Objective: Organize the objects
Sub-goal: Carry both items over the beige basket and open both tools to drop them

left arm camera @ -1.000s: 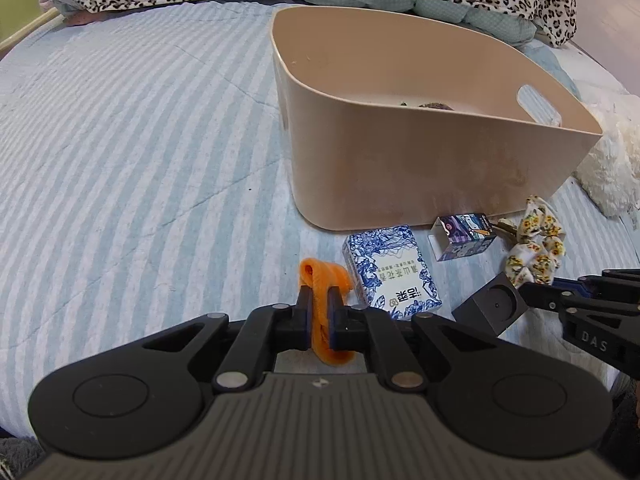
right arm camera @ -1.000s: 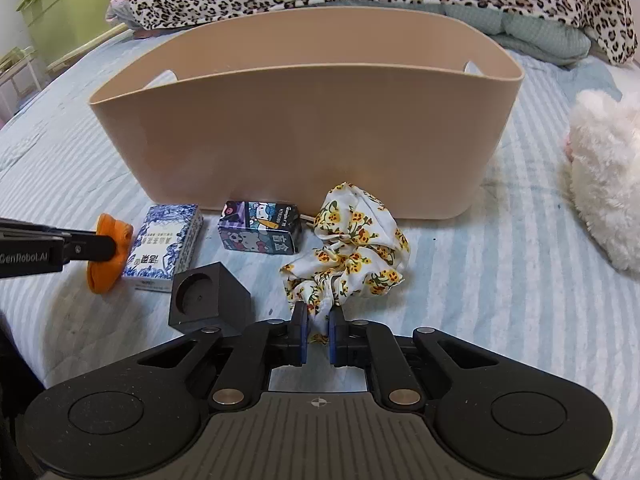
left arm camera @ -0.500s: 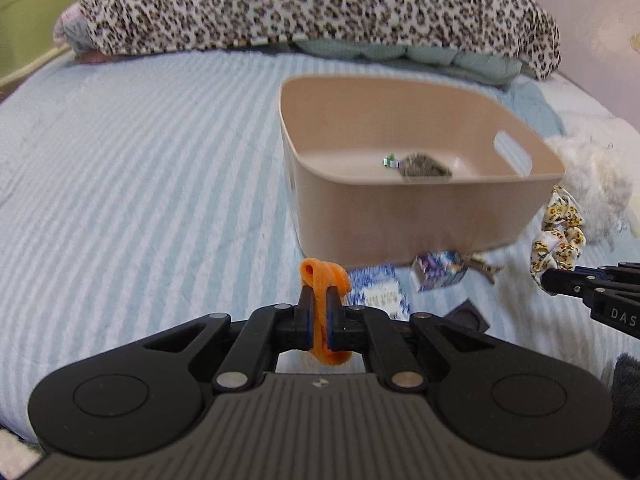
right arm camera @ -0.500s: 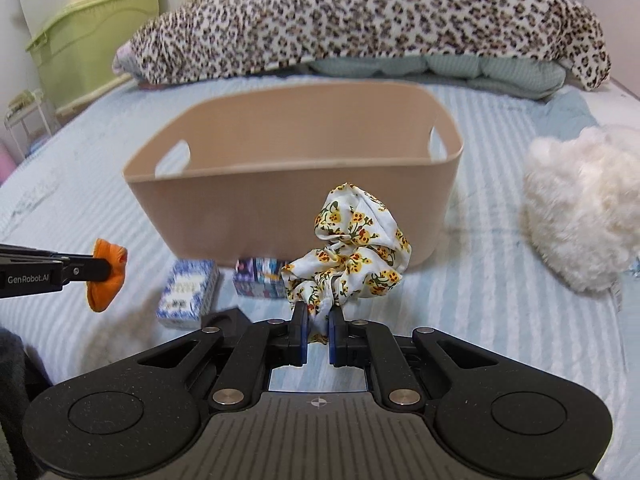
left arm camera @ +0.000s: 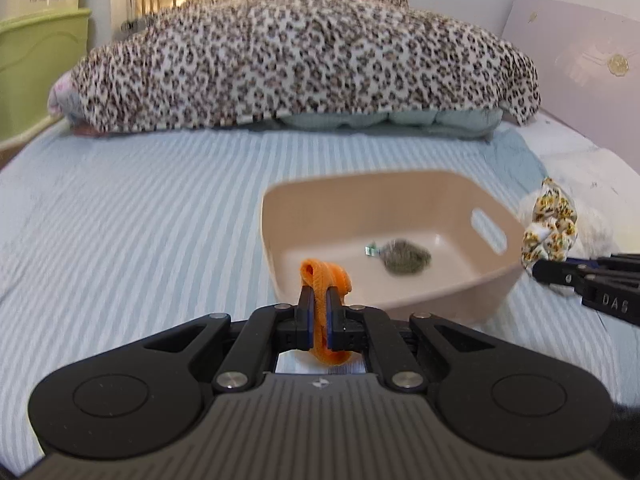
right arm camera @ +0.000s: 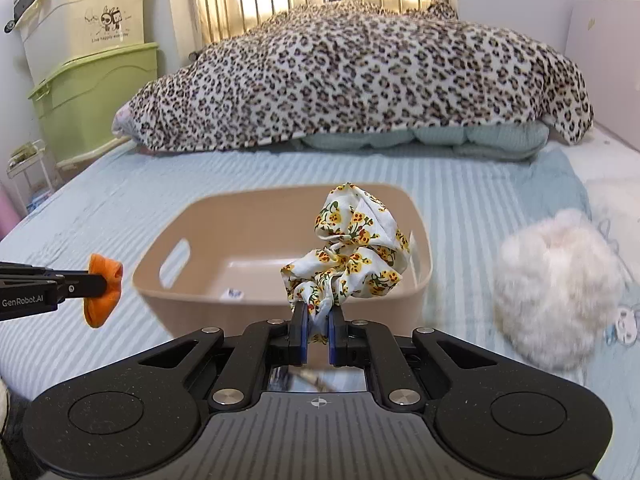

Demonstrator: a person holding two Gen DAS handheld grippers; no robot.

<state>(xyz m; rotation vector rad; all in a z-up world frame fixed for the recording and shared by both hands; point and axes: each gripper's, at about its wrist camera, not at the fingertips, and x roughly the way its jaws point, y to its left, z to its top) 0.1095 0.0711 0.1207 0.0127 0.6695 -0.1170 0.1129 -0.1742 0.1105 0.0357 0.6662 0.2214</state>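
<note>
My left gripper (left arm camera: 318, 312) is shut on an orange hair tie (left arm camera: 326, 276) and holds it in the air near the front left rim of the beige bin (left arm camera: 472, 292). My right gripper (right arm camera: 318, 320) is shut on a white floral scrunchie (right arm camera: 352, 256), held in the air before the bin (right arm camera: 280, 304). Each gripper shows in the other's view: the right gripper (left arm camera: 536, 270) with the scrunchie (left arm camera: 550, 228), the left gripper (right arm camera: 100, 286) with the orange tie (right arm camera: 102, 292). A dark green bundle (left arm camera: 406, 258) lies inside the bin.
The bin sits on a blue striped bed (left arm camera: 140, 220). A leopard-print blanket (left arm camera: 304, 60) lies at the far end. A white fluffy toy (right arm camera: 556, 288) lies right of the bin. Green and cream storage boxes (right arm camera: 92, 92) stand left of the bed.
Both grippers have risen with their loads from the bed to above the bin's rim height. The small boxes and black cube in front of the bin have dropped out of sight.
</note>
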